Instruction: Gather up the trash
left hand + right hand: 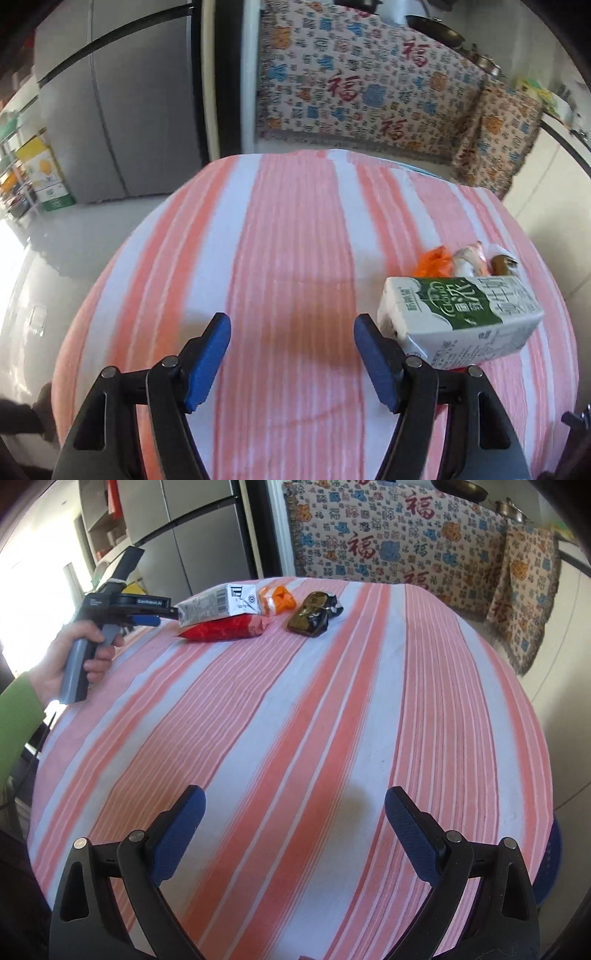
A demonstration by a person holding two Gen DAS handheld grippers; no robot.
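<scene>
A white and green milk carton [461, 317] lies on its side on the striped tablecloth [288, 240], just right of my left gripper's [291, 332] right finger. That gripper is open, with only cloth between its pads. Behind the carton lie an orange wrapper [434, 262], a pale wrapper [469, 256] and a dark wrapper [502, 264]. In the right wrist view the carton [221, 603] rests on a red packet [225, 629], with the orange wrapper [279, 598] and dark wrapper [314, 614] to its right. The left gripper [162, 614] sits at the carton's left end. My right gripper [295, 805] is open above bare cloth.
A hand in a green sleeve [18, 709] holds the left gripper. A sofa under a patterned throw [388, 542] stands beyond the table, with a grey refrigerator [122, 110] to its left. Something blue [554, 853] shows past the table's right edge.
</scene>
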